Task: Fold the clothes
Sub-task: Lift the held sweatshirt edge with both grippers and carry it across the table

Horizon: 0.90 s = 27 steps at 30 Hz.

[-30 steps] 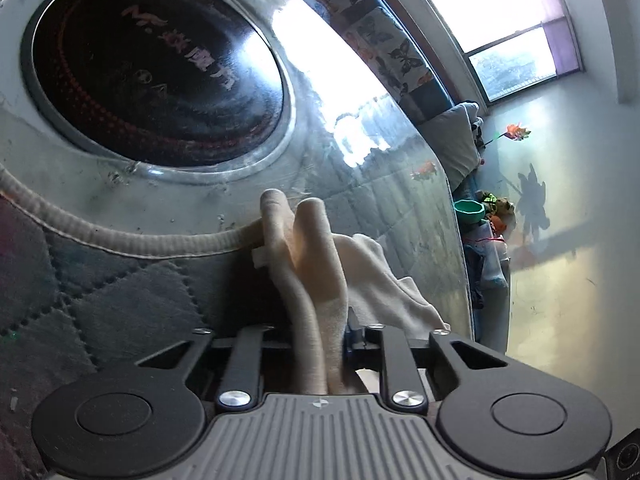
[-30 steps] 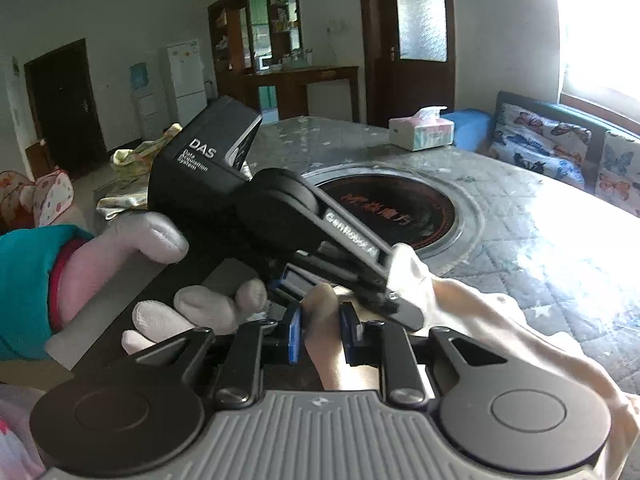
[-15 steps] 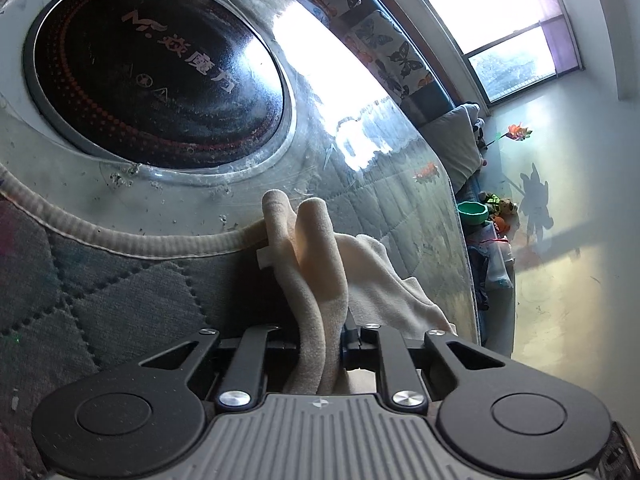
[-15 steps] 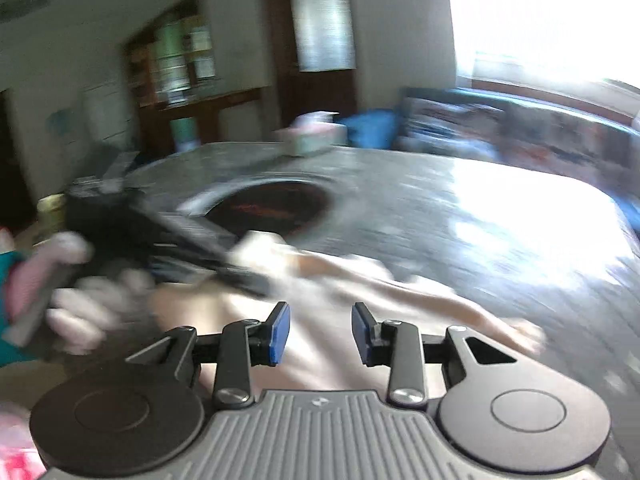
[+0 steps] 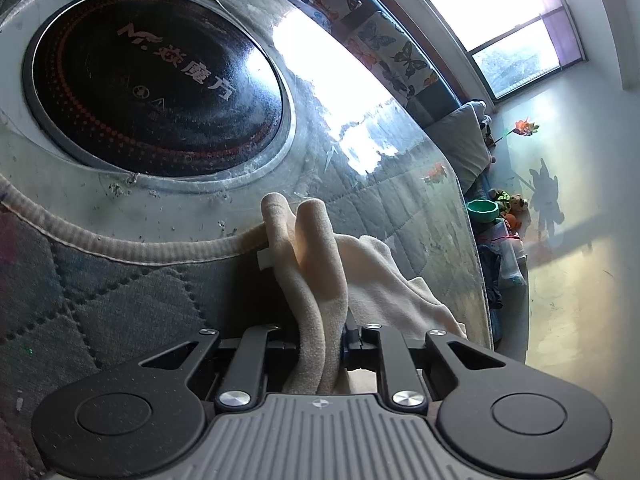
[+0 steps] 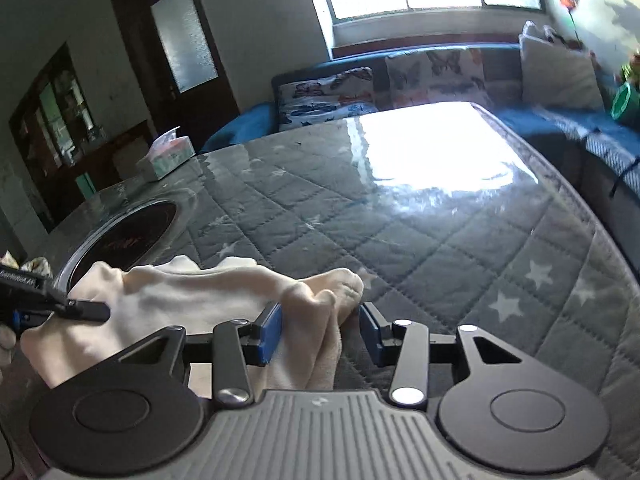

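1. The table [image 6: 460,240], covered in grey quilted cloth with white stars under a glossy clear sheet, filled both views, with window glare at its far side.
2. A round black cooktop [image 5: 156,92] sat sunk in the table, at about 10 o'clock from the left gripper in its own view.
3. A cream garment [image 6: 192,300] lay bunched on the table's near edge, stretched between the two grippers, its far end at 12 o'clock of the right gripper.
4. The left gripper [image 5: 322,344] was clenched on a thick fold of the garment [image 5: 320,272], which rose upright from its pads.
5. The right gripper [image 6: 318,334] was opening, its blue pads parted around a bunched end of the garment, the right-hand pad clear of the cloth.
6. A tissue box [image 6: 166,156] stood at 11 o'clock, far across the table.
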Tool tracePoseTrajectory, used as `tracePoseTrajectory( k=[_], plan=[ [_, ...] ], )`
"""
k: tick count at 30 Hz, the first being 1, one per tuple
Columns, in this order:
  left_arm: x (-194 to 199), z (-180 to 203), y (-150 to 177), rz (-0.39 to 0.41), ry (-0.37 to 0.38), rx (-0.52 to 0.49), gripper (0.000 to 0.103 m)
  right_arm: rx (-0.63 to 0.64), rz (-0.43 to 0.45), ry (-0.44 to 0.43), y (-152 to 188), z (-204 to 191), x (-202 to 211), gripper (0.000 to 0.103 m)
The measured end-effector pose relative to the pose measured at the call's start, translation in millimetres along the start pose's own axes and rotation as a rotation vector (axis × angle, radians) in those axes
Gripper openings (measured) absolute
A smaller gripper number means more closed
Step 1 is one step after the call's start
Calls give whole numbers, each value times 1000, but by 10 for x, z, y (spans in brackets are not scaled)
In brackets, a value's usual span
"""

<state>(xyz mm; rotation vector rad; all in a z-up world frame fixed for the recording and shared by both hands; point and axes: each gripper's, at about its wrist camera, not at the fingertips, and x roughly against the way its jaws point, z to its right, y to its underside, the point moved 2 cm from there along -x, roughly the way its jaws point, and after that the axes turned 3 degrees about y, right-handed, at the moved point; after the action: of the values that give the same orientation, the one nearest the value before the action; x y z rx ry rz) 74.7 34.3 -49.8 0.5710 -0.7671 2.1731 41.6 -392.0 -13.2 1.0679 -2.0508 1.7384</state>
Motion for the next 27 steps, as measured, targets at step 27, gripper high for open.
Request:
tracePoseTrajectory(
  k=[27],
  plan=[
    [-274,866,-1,-17,8,-244,16,-66,201,17,-164,189,742,10]
  ],
)
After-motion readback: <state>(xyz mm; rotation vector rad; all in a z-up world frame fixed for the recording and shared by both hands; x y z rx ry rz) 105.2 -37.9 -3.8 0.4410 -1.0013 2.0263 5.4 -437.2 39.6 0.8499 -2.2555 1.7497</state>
